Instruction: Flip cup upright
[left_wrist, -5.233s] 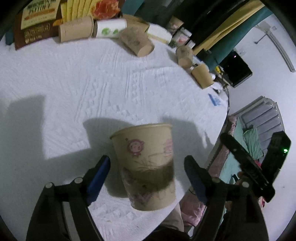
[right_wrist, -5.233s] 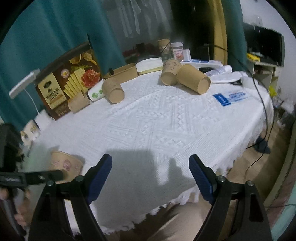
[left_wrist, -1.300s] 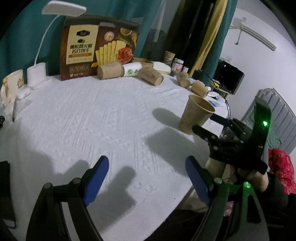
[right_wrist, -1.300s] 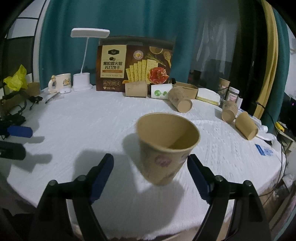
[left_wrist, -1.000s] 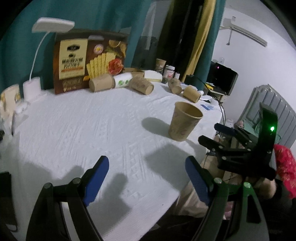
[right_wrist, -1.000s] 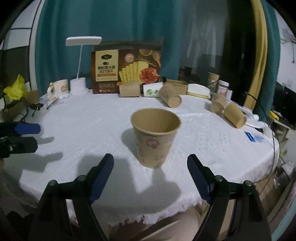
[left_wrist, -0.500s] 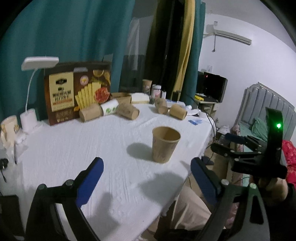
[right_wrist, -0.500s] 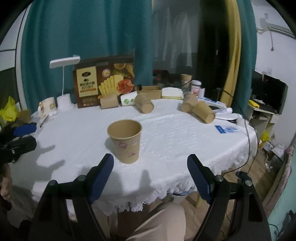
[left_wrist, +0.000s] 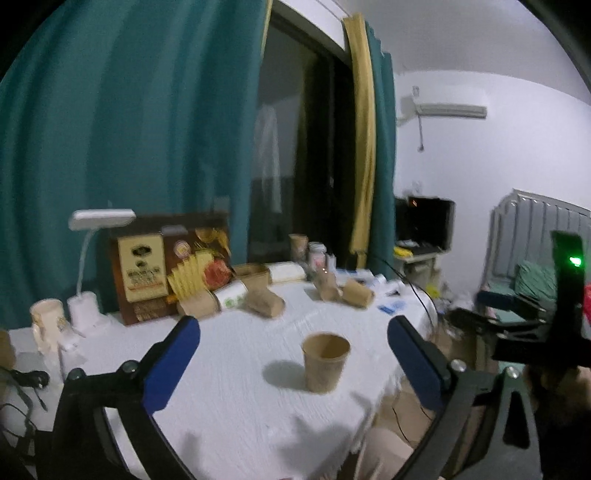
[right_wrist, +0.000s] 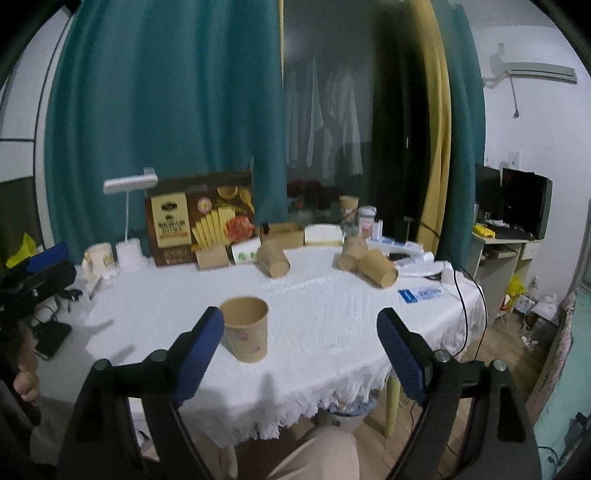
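A tan paper cup (left_wrist: 325, 361) stands upright, mouth up, on the white tablecloth (left_wrist: 236, 398) near the table's front edge; it also shows in the right wrist view (right_wrist: 246, 328). My left gripper (left_wrist: 293, 363) is open and empty, held well back from the cup. My right gripper (right_wrist: 300, 347) is open and empty, also held back off the table. The right gripper's black body (left_wrist: 535, 325) shows at the right of the left wrist view. The left gripper (right_wrist: 40, 273) shows at the left of the right wrist view.
Several paper cups (right_wrist: 273, 260) lie on their sides at the back of the table (right_wrist: 332, 295), by a cracker box (right_wrist: 201, 221), a white desk lamp (right_wrist: 129, 221) and a mug (right_wrist: 98, 258). Teal curtains (right_wrist: 166, 110) hang behind. A cable (right_wrist: 461, 295) drops over the right edge.
Both grippers have pulled back and up, away from the table, so the upright cup looks smaller and farther off. The cup itself has not moved.
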